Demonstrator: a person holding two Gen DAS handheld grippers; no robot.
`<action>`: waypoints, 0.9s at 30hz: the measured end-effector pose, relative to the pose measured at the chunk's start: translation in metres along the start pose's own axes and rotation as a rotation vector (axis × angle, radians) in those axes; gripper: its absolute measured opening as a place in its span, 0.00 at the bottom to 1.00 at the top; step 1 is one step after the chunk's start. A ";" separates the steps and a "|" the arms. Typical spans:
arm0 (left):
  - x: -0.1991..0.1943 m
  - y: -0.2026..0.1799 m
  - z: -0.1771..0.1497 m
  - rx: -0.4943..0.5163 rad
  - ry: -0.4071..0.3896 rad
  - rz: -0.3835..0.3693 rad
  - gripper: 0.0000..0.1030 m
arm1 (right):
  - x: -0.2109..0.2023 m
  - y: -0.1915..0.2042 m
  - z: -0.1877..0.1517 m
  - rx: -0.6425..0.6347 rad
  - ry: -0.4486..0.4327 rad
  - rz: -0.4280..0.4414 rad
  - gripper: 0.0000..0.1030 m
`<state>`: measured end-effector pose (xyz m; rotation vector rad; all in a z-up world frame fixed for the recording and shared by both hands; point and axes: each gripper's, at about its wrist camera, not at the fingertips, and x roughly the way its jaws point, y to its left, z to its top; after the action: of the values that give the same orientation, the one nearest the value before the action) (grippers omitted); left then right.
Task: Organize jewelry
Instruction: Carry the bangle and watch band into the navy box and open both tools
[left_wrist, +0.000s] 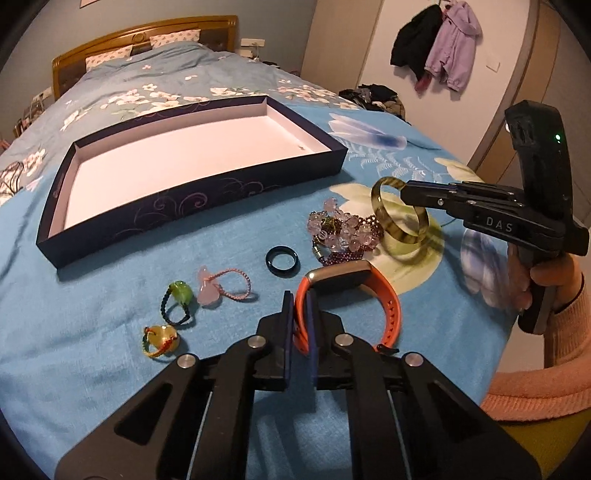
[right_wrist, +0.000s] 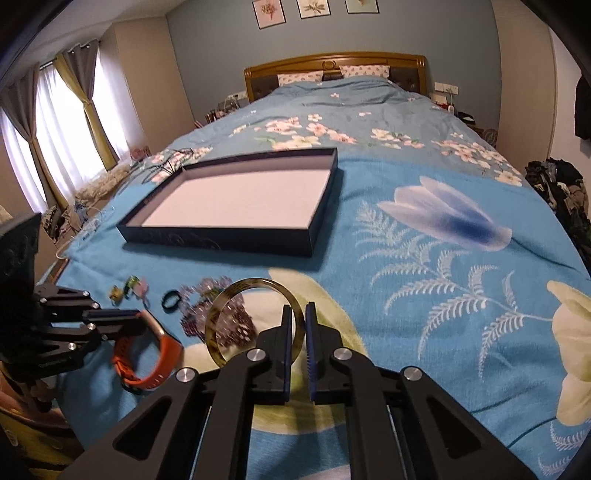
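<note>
My left gripper (left_wrist: 300, 299) is shut on the strap of an orange watch band (left_wrist: 391, 306) that rests on the blue bedspread. To its right, my right gripper (left_wrist: 404, 192) is shut on the rim of a yellow-green bangle (left_wrist: 384, 218), which stands upright. In the right wrist view the bangle (right_wrist: 212, 332) sits between the pads of the right gripper (right_wrist: 297, 314), and the left gripper (right_wrist: 136, 317) holds the watch band (right_wrist: 162, 354) at the left. A shallow dark-blue box (left_wrist: 184, 206) with a white inside lies open beyond them.
On the bedspread lie a pile of bead bracelets (left_wrist: 343, 229), a black ring (left_wrist: 282, 260), a pink pendant on a cord (left_wrist: 208, 291), a green bead ring (left_wrist: 181, 295) and a yellow bead ring (left_wrist: 164, 339). A hand in a pink sleeve (left_wrist: 565, 317) holds the right gripper.
</note>
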<state>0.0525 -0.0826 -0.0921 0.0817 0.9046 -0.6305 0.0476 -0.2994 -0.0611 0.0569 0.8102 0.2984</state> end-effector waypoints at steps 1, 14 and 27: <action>-0.002 0.002 0.000 -0.010 -0.005 -0.003 0.07 | -0.001 0.001 0.002 -0.003 -0.005 0.004 0.05; -0.048 0.050 0.040 -0.099 -0.151 0.059 0.07 | 0.010 0.019 0.055 -0.043 -0.092 0.050 0.05; -0.035 0.123 0.119 -0.146 -0.206 0.226 0.07 | 0.079 0.024 0.138 -0.066 -0.087 0.037 0.05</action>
<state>0.1880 -0.0045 -0.0144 -0.0125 0.7265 -0.3535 0.1929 -0.2454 -0.0176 0.0227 0.7126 0.3554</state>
